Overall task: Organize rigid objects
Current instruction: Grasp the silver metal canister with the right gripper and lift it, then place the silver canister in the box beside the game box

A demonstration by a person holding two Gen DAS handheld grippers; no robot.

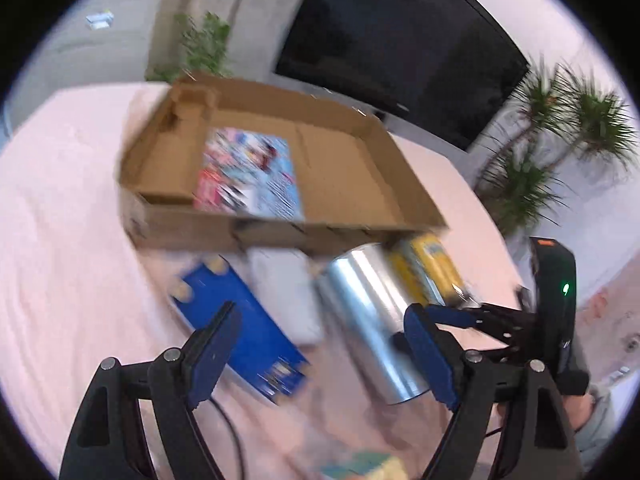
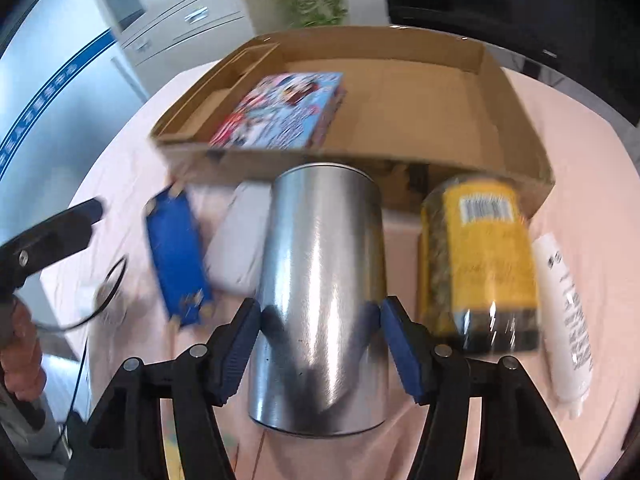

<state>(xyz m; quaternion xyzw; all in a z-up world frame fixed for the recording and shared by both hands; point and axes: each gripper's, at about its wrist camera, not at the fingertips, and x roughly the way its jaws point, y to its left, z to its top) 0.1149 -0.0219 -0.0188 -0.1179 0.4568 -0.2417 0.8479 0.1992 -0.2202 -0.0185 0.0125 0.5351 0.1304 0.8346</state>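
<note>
A shiny metal can (image 2: 320,280) lies on the pink cloth, and my right gripper (image 2: 318,312) is shut on its sides; the can also shows in the left wrist view (image 1: 368,320). My left gripper (image 1: 320,328) is open and empty above a blue flat box (image 1: 240,328), which also shows in the right wrist view (image 2: 176,256). A yellow-labelled jar (image 2: 480,264) lies right of the can. An open cardboard box (image 2: 420,120) behind holds a colourful picture box (image 2: 284,108).
A white tube (image 2: 564,320) lies at the far right. A white flat object (image 2: 240,248) lies between the blue box and the can. A black cable (image 2: 108,292) loops at the left. A dark TV screen (image 1: 400,48) and plants (image 1: 552,136) stand behind the table.
</note>
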